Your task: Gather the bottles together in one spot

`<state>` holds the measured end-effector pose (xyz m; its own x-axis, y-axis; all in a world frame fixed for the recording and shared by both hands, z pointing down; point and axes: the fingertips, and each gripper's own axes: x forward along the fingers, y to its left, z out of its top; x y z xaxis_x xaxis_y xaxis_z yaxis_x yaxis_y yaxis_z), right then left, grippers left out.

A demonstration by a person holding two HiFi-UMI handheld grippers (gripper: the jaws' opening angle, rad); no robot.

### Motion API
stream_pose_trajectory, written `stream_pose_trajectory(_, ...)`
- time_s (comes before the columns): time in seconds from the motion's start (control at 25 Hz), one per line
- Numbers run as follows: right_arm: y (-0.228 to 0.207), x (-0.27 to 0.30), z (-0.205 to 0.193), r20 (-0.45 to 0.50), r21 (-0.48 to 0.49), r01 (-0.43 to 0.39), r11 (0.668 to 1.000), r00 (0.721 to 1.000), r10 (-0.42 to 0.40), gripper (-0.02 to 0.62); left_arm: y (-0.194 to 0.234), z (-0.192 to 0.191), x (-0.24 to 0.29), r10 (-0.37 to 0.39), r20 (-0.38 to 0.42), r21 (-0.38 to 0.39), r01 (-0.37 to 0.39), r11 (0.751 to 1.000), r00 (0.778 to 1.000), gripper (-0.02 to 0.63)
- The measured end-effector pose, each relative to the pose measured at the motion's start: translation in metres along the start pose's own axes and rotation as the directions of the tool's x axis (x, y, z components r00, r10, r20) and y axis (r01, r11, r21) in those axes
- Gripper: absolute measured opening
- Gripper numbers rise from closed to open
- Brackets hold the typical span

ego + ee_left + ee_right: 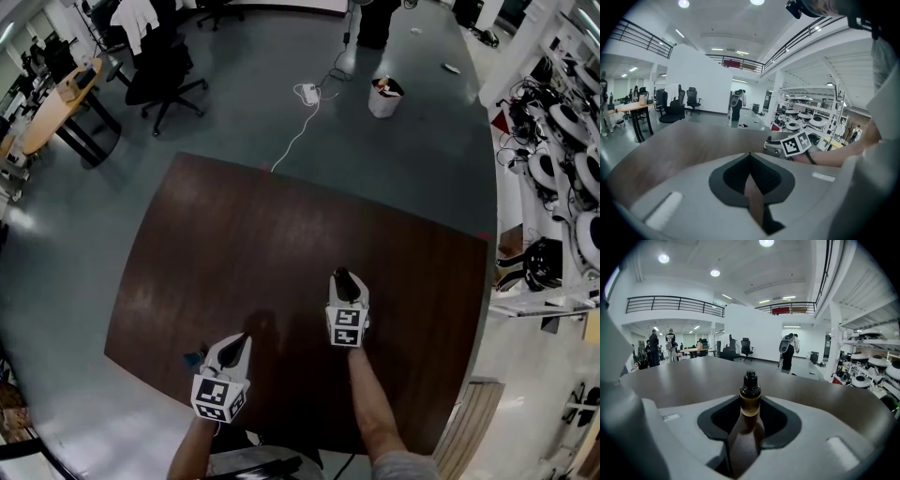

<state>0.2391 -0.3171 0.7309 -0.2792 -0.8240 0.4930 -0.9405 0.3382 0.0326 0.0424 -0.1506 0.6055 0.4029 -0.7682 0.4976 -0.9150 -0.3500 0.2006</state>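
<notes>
On the dark desk (234,244), the right tool (750,401) grips one brown bottle (750,392), the left tool (750,158) is closed and empty, and no gathered group shows yet.

Brown bottle (746,434) w/ black cap (750,382), dk-brown table (281,234), b/w square-patterned cubes (346,327)

One bottle (750,401). Two grippers: left gripper (243,338) and right gripper (340,276). One dark tabletop (262,234). On the floor, upper middle of the head view, one white bucket (385,97).
</notes>
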Motion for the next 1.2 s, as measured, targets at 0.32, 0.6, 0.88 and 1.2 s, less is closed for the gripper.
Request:
stream_pose_trajectory(0.32,0.018,-0.038,-0.006,0.012,-0.019,-0.015,1.000,1.000,0.015,0.130,-0.007,-0.004,-0.022,-0.026,0.023,0.010,0.025,1.000,0.999,0.002)
stream_pose_trajectory(0.6,0.043,-0.076,-0.006,0.032,-0.014,-0.017,1.000,0.999,0.018,0.130,-0.004,-0.011,-0.046,-0.045,0.043,0.012,0.044,0.999,0.998,0.002)
stream_pose_trajectory(0.88,0.079,-0.121,-0.009,0.065,0.004,-0.040,0.999,0.997,0.039,0.130,-0.004,-0.026,-0.068,-0.083,0.051,0.021,0.082,0.996,0.995,0.002)
stream_pose_trajectory(1.2,0.130,-0.161,-0.020,0.089,-0.003,-0.077,0.997,0.993,0.077,0.130,0.004,-0.038,-0.089,-0.115,0.051,0.029,0.114,0.993,0.992,0.002)
